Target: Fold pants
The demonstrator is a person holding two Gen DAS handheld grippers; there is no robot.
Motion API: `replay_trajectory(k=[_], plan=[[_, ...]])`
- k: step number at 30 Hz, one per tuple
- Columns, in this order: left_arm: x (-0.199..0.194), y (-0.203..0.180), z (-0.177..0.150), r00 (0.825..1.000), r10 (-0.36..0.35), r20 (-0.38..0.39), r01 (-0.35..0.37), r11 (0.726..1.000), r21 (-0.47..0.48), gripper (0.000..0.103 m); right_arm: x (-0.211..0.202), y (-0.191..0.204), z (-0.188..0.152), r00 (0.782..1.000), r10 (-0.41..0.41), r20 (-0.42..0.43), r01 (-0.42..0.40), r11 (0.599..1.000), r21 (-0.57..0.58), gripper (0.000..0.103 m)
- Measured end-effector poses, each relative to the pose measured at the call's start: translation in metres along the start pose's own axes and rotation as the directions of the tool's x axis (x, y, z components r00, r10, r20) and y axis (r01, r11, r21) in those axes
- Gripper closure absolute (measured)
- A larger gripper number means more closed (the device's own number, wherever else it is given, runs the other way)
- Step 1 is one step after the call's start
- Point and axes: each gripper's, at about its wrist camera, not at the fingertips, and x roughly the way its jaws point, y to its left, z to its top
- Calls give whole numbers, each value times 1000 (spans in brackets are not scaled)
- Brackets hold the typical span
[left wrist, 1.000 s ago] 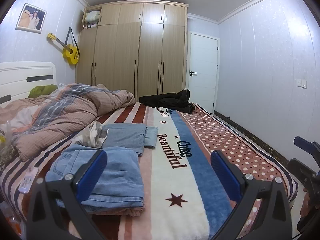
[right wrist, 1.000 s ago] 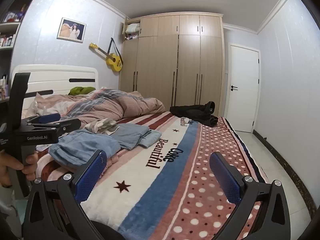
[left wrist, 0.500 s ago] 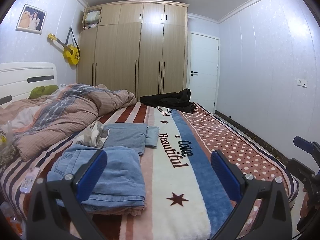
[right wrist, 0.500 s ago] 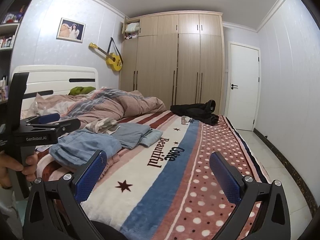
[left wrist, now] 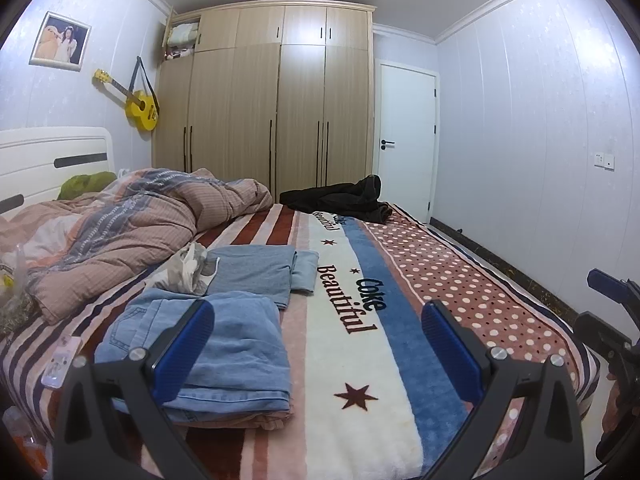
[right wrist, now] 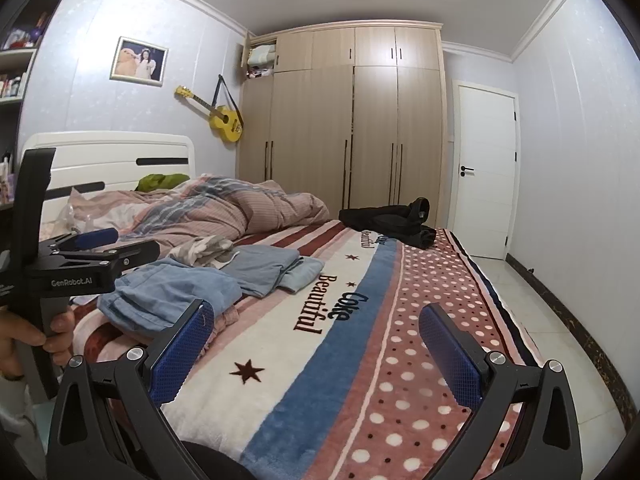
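Note:
Folded light-blue jeans lie at the near left of the bed; they also show in the right wrist view. Folded grey-blue pants lie just beyond them, also seen from the right wrist. An unfolded black garment lies crumpled at the bed's far end, also in the right wrist view. My left gripper is open and empty, held above the near bed edge beside the jeans. My right gripper is open and empty, to the right of the left one.
A striped and dotted blanket covers the bed. A crumpled pink quilt fills the left side. A white cloth lies by the folded pants. A phone lies at the near left edge. Wardrobe and door stand behind.
Both grippers have drifted slightly back and up from the bed; nothing on the bed has moved and both stay open.

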Motion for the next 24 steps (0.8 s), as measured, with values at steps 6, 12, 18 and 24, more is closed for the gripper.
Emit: replay_trajectory(k=[6,12,18,24], plan=[[0,0,0,1000,1,-2,-1,1000,-1,1,-1,0,0,1000,-1,0,1,1000,-1,1],[-1,1,-1,1000,0,-4,0,1000,-2,1,0,0,0,1000,-1,0,1,1000,-1,1],[-1,2,-2,1000,-6,-5,6,1000,-5,1,0,0,-1,1000,0,-2,0,1000,1,1],[-1,3,-2,1000,-6,-5,6,1000,-6,1,0,-1,-1,1000,0,0,0,1000,2,1]])
